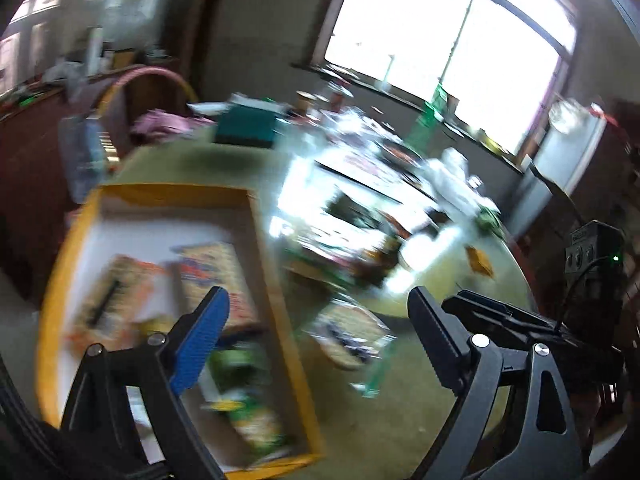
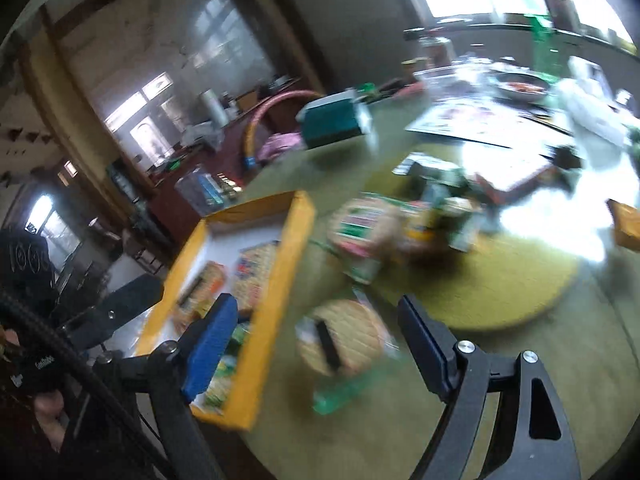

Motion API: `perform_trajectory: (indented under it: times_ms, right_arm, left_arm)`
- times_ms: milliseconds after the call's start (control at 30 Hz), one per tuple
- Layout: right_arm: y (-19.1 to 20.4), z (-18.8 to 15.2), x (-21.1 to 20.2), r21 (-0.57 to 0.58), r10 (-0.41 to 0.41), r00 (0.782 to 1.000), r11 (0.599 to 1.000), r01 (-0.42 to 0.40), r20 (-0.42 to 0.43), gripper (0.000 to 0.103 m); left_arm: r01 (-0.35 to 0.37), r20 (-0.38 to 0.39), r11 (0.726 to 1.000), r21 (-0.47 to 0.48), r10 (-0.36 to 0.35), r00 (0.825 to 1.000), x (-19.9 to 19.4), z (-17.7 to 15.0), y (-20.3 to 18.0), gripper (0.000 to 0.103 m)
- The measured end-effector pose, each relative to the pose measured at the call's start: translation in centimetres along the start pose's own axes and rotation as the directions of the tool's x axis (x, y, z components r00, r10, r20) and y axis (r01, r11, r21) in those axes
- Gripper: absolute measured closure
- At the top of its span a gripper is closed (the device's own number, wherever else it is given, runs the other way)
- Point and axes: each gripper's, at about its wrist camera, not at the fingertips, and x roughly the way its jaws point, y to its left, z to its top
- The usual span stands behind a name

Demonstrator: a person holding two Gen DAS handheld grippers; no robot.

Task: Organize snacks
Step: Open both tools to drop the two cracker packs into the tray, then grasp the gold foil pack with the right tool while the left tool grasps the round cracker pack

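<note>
Both views are motion-blurred. A yellow-rimmed box (image 1: 276,304) with a white floor holds several snack packets (image 1: 208,276); it also shows in the right wrist view (image 2: 280,276). A round cracker packet (image 1: 352,336) lies on the olive tablecloth just right of the box, and shows in the right wrist view (image 2: 344,336) too. My left gripper (image 1: 320,320) is open and empty, above the box's right rim. My right gripper (image 2: 320,328) is open and empty, straddling the cracker packet from above. More loose snack packets (image 2: 400,224) lie beyond.
A yellow round mat (image 2: 500,288) lies on the table under a snack pile. A teal box (image 2: 332,120), papers (image 2: 480,120) and dishes crowd the far side. A window (image 1: 440,40) glares behind. The right gripper's body (image 1: 520,320) shows in the left wrist view.
</note>
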Motion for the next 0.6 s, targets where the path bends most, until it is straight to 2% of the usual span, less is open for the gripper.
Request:
perform_trajectory:
  times_ms: [133, 233, 300, 367, 467, 600]
  right_arm:
    - [-3.2, -1.6, -2.6, 0.004, -0.04, 0.999, 0.999, 0.04, -0.006, 0.021]
    - [-6.2, -1.8, -3.5, 0.064, -0.064, 0.998, 0.996, 0.064, -0.012, 0.021]
    - [-8.3, -1.7, -4.4, 0.112, -0.074, 0.997, 0.991, 0.074, -0.001, 0.021]
    - [-10.1, -1.4, -5.2, 0.141, -0.111, 0.994, 0.984, 0.108, 0.012, 0.021]
    - [-14.0, -0.3, -6.0, 0.198, -0.169, 0.985, 0.967, 0.16, 0.028, 0.021]
    - [-20.1, 2.1, -6.3, 0.319, -0.265, 0.964, 0.916, 0.245, 0.02, 0.021]
  left_arm:
    - [0.041, -0.115, 0.998, 0.044, -0.035, 0.993, 4.0, -0.4, -2.6, 0.012]
    - [0.045, -0.235, 0.999, 0.008, -0.042, 0.971, 7.1, -1.1, -4.0, 0.012]
    - [0.044, -0.274, 0.999, -0.006, -0.044, 0.961, 8.2, -1.6, -4.8, 0.013]
    - [0.059, -0.287, 0.998, -0.034, -0.066, 0.956, 8.7, -2.3, -5.5, 0.013]
    - [0.022, -0.288, 0.999, -0.032, -0.03, 0.957, 8.8, -3.0, -5.8, 0.013]
    - [-0.015, -0.267, 0.998, -0.054, 0.0, 0.964, 8.8, -3.3, -5.4, 0.013]
